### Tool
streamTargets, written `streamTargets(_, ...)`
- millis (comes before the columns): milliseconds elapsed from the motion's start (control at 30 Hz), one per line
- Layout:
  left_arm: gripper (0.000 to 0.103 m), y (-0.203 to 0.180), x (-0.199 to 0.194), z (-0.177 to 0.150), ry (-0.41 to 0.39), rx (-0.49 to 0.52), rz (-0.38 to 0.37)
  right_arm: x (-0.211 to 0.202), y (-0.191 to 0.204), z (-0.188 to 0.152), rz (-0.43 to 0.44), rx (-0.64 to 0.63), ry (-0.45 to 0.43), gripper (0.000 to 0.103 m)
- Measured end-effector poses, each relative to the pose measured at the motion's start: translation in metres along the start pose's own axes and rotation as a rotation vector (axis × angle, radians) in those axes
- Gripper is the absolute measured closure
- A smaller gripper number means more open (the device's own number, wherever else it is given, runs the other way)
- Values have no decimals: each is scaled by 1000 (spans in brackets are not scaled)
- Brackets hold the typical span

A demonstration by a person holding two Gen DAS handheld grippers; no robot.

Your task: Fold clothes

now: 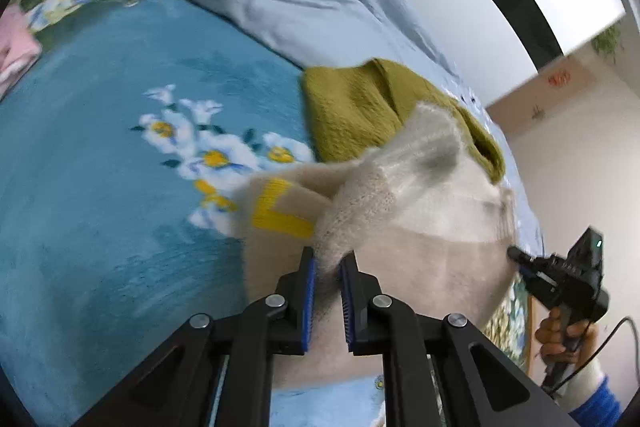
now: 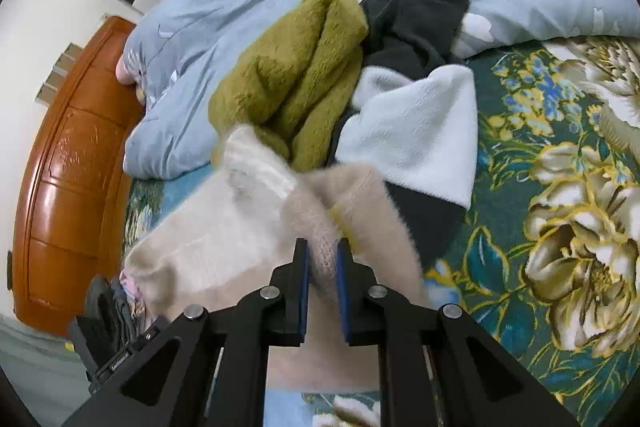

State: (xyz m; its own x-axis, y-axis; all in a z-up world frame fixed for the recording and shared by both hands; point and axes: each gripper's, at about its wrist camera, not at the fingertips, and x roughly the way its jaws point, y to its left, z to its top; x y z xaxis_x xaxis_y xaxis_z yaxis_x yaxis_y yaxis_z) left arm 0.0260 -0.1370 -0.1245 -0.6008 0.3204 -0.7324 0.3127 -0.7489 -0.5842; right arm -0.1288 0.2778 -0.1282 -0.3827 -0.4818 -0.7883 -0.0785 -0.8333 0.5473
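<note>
— Where is the fuzzy beige knit sweater sitting?

— It is hanging between the left gripper and right gripper, over the teal floral blanket.

— And behind it?

— The olive-green fuzzy sweater is lying beyond it, with the black garment and pale blue fleece to its right, all lying against the light blue quilt.

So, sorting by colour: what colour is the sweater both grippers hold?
Cream-beige sweater with a yellow mark, clearest in the left wrist view.
</note>
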Motion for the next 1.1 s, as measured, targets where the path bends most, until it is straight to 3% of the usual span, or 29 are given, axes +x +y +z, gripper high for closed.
streamTargets(167,90,19,21,-13,53,-44,51,28,-16,-7,-36,60,38,91)
streamTargets(333,88,45,26,-19,67,-193,-27,27,-22,-6,-28,44,56,91)
streamTargets(433,87,42,20,-18,58,-186,-33,29,-13,-1,-13,31,48,89)
streamTargets(500,73,37,18,-18,51,-169,-16,27,-11,-2,4,10,34,87)
streamTargets(567,47,37,24,-18,41,-166,-8,27,-16,-5,20,6,27,85)
streamTargets(733,27,38,34,-20,58,-157,-37,30,-35,-19,76,31,28,43)
streamTargets(800,25,40,37,-22,79,-163,-47,35,-40,-27,98,16,51,27)
streamTargets(933,25,48,55,-20,124,-212,-78,49,-53,-40,147,4,116,22)
streamTargets(1100,25,56,73,-13,146,-318,-142,62,-57,-34,195,6,102,17)
